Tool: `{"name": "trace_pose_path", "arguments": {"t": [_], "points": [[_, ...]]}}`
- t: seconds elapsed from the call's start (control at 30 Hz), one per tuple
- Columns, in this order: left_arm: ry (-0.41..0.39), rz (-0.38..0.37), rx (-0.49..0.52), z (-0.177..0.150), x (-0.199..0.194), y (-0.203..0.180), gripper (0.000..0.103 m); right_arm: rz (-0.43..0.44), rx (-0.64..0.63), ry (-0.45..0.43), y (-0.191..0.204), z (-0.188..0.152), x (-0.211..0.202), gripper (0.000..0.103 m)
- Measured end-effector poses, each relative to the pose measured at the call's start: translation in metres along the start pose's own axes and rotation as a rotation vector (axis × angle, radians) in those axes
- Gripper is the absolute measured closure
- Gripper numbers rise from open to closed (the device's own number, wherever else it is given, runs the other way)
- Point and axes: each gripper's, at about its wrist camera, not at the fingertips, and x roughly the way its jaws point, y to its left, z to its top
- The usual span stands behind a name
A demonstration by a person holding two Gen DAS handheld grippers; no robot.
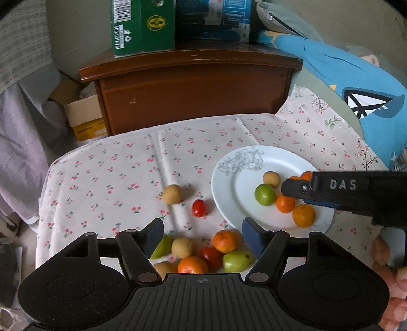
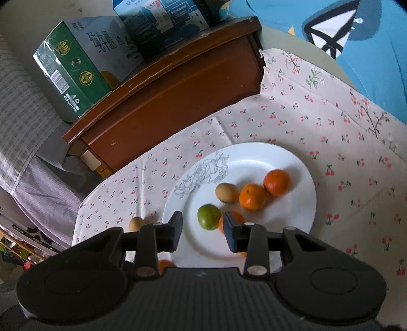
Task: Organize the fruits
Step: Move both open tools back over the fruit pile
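Note:
A white plate (image 1: pixel 239 193) (image 2: pixel 279 157) lies on the cherry-print cloth and holds a green fruit (image 1: pixel 265 194) (image 2: pixel 209 217), a tan fruit (image 1: pixel 271 179) (image 2: pixel 226 192) and three oranges (image 2: pixel 252 196). My right gripper (image 2: pixel 203 233) is open and empty above the plate's near part, beside the green fruit. My left gripper (image 1: pixel 202 236) is open and empty over a pile of loose fruit: an orange (image 1: pixel 225 240), a cherry tomato (image 1: pixel 211 256), green fruits (image 1: pixel 236 261) and tan fruits (image 1: pixel 182 247). A tan fruit (image 1: pixel 172 194) and a tomato (image 1: pixel 199 208) lie apart on the cloth.
A brown wooden cabinet (image 1: pixel 193 94) stands behind the table with a green carton (image 1: pixel 142 25) and a blue box (image 1: pixel 213 20) on top. A blue cushion (image 1: pixel 356 84) lies at the right. A cardboard box (image 1: pixel 84 114) sits on the floor at the left.

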Motion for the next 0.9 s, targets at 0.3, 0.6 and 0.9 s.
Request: {"name": "trace_pose_path", "arguments": {"t": [0.3,0.6,0.9], "points": [[0.011,0.020,-0.013,-0.013,-0.010,0.011,0.034,0.007,-0.008,0.012,0.006,-0.025,-0.011,0.063],[0.026,0.064,-0.066,-0.027,-0.017,0.035,0.034,0.013,-0.025,0.029,0.011,-0.047,-0.020,0.063],[0.052,0.131,-0.164,-0.040,-0.018,0.075,0.034,0.018,-0.059,0.061,0.018,-0.068,-0.021,0.063]]}}
